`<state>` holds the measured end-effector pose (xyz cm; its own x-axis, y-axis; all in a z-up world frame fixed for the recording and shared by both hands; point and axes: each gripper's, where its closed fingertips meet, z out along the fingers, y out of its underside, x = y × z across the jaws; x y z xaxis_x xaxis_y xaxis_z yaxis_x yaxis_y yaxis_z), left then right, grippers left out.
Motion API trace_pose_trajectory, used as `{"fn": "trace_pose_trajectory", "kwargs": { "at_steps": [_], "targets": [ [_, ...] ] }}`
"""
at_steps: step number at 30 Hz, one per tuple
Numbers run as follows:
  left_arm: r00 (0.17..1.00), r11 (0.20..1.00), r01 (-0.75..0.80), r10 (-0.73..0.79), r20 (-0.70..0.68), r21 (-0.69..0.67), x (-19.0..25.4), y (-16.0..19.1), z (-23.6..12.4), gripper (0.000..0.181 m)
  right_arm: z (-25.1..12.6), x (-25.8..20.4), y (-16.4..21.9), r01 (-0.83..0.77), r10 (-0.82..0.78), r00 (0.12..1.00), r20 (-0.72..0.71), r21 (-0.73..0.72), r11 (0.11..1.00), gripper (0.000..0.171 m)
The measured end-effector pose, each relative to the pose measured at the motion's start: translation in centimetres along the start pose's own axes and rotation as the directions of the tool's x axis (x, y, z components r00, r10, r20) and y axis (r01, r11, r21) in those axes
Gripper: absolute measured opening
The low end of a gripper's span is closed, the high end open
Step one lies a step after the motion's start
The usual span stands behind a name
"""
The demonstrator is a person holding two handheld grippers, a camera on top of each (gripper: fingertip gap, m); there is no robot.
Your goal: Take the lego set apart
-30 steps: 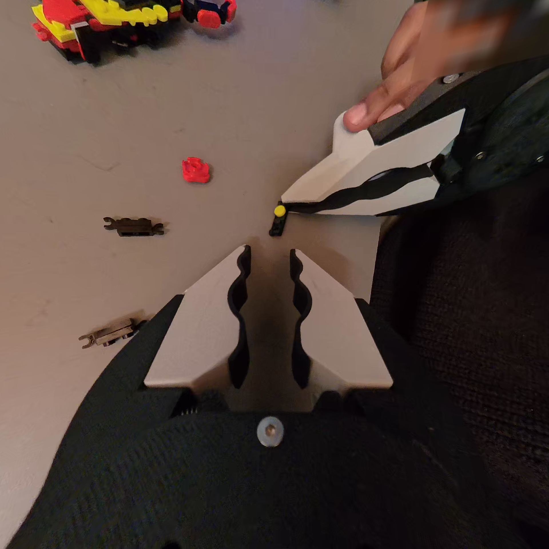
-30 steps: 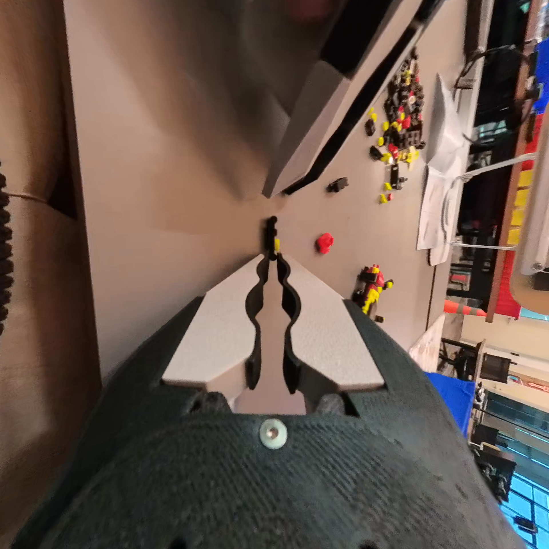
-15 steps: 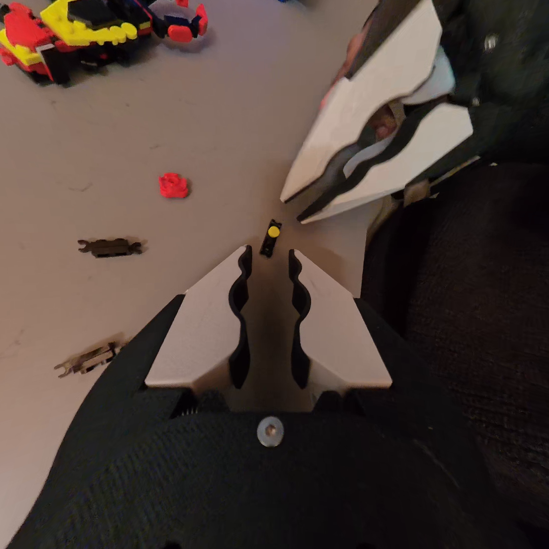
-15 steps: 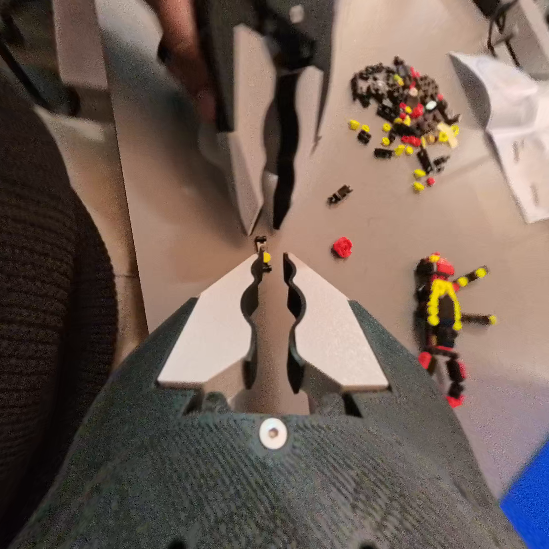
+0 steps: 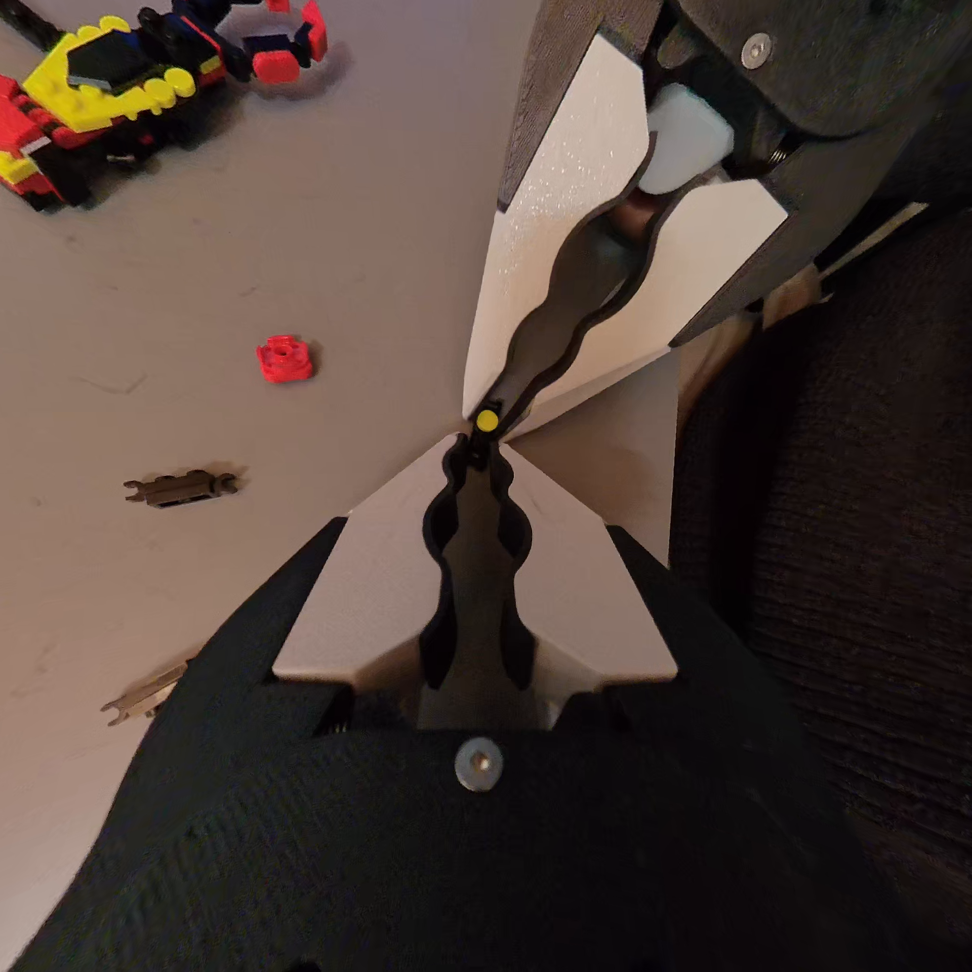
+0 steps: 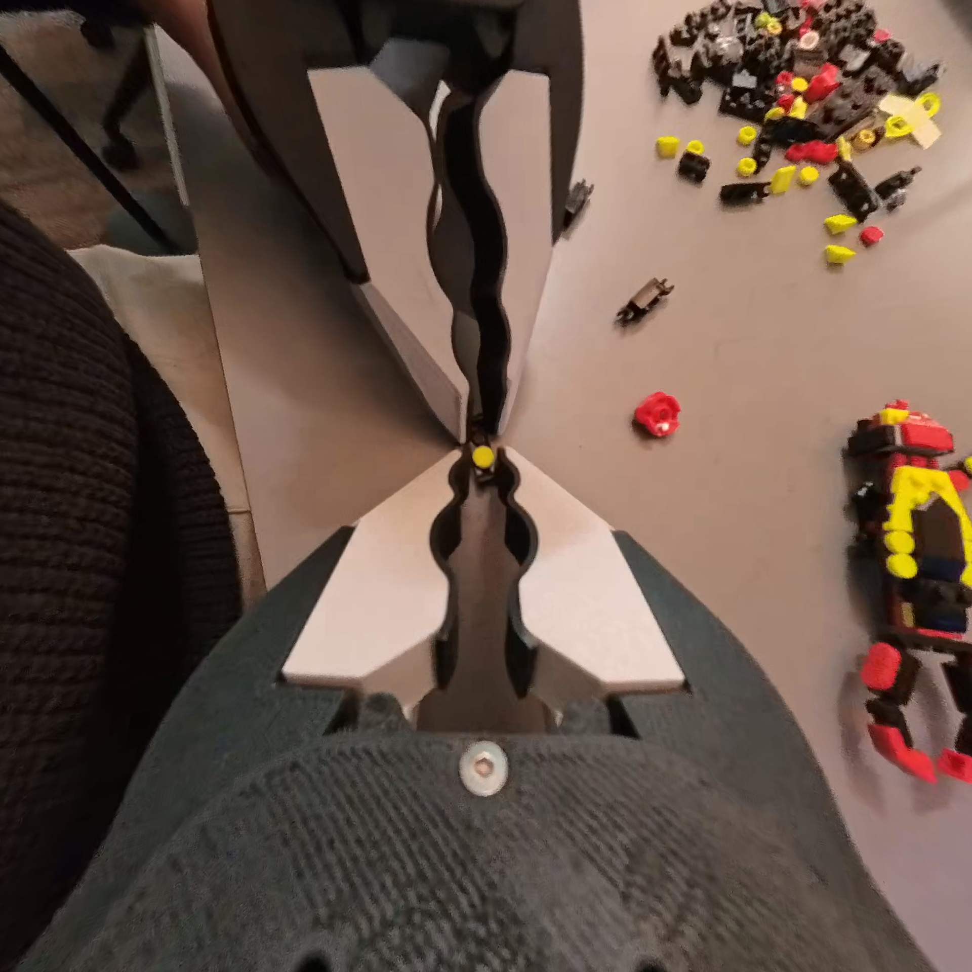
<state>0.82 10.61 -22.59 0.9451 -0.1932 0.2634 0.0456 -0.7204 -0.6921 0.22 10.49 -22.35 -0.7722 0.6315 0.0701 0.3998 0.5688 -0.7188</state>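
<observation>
A small black lego piece with a yellow stud (image 5: 486, 419) sits between both grippers, tip to tip. My left gripper (image 5: 476, 446) is shut on its black lower end. My right gripper (image 5: 498, 413) comes in from the upper right and is shut on the end with the stud. In the right wrist view the piece (image 6: 482, 455) lies at my right gripper's tips (image 6: 482, 465), with the left gripper (image 6: 479, 428) reaching in from above. The red, yellow and black lego model (image 5: 79, 115) (image 6: 920, 552) lies on the grey table, apart from both grippers.
A red round piece (image 5: 284, 360) (image 6: 657, 414), a black clip piece (image 5: 181, 486) (image 6: 644, 300) and a grey clip piece (image 5: 142, 699) lie loose. A pile of small pieces (image 6: 815, 105) sits farther off. The table edge (image 5: 676, 473) and dark knit cloth (image 5: 841, 526) are close by. My left and right fingertips are right by each other.
Half a second ago the piece lay on the table with both grippers open near it. Both have since closed on it from opposite ends, the right gripper swinging round to face the left.
</observation>
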Motion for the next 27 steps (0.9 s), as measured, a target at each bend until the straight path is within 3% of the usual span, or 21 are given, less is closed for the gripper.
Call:
{"fn": "trace_pose_trajectory", "kwargs": {
  "at_steps": [11,14,21,22,24,27],
  "targets": [
    [0.998,0.996,-0.052,0.055,0.037,-0.075,0.1,0.2,0.0,0.007,0.0,-0.1,-0.1,-0.132,0.131,0.989,0.075,0.013,0.991,0.006],
    [1.0,0.998,-0.011,0.012,0.018,-0.065,0.2,0.2,-0.1,0.007,-0.1,-0.1,-0.5,-0.231,0.224,0.967,0.12,0.052,0.972,0.006],
    [0.998,0.996,0.061,-0.06,0.027,-0.072,0.2,0.0,-0.2,0.007,-0.4,0.1,-1.2,-0.225,0.212,0.97,0.119,0.106,0.969,0.004],
    [0.997,0.995,0.061,-0.058,0.044,-0.085,0.0,0.1,0.0,0.007,-0.7,-0.1,-1.9,-0.232,0.212,0.967,0.14,0.15,0.961,0.0],
    [0.998,0.994,0.062,-0.064,-0.025,-0.092,1.5,0.0,0.8,0.007,-3.9,1.2,-6.7,-0.374,0.303,0.925,0.231,0.402,0.836,0.0],
    [0.998,0.995,0.037,-0.041,-0.04,-0.091,2.1,-0.3,1.3,0.007,-4.8,4.6,-4.8,-0.252,0.266,0.964,0.005,0.344,0.905,0.0]
  ]
}}
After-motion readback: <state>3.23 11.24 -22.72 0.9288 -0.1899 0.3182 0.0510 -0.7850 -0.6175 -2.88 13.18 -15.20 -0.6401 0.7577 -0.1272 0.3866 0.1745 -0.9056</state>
